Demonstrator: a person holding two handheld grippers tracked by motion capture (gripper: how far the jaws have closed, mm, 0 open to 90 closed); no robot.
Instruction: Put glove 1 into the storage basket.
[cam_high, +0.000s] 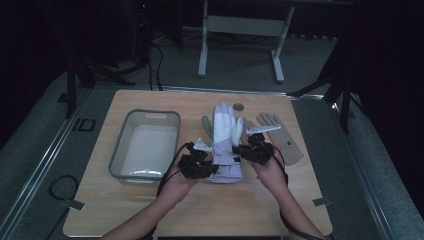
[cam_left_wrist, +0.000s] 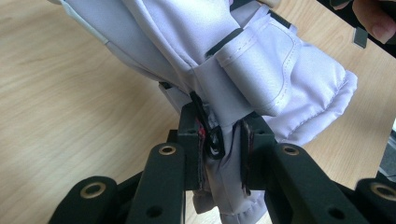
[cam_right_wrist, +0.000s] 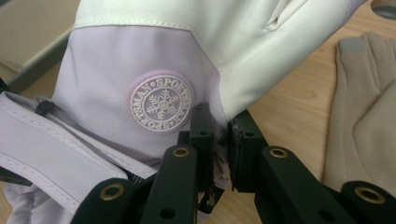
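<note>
Two claws hold one thing here, above a pale wooden tabletop (cam_high: 150, 210) with rounded corners. To the left on it stands a grey translucent plastic tub (cam_high: 116, 150), rectangular and seemingly empty. Near the middle of the tabletop, just right of the tub, is the padded lilac-and-white ski glove (cam_high: 225, 137), fingers pointing away from the person, cuff toward them. Right of it, flat on the wood, lies a thin beige knitted glove (cam_high: 290, 142) with a grey pad on one fingertip.

The left claw (cam_left_wrist: 219, 149) is closed narrow on a fold of the ski glove's lilac cuff beside a black strap. The right claw (cam_right_wrist: 219, 140) is likewise pinched on the fabric edge at the opposite side, just below a round badge.

The ski glove looks light, soft and bulky; its smooth shell would likely slip and sag, so it hangs rather than keeps shape. I judge the stitched cuff hem and strap tab the surest hold, being thicker than the shell.

The round rubbery lilac badge (cam_right_wrist: 161, 103) shows a snowflake ringed by the word "SPORTSMAN" written twice. Beside the tabletop's far left corner, "ID" (cam_high: 83, 124) is marked.
</note>
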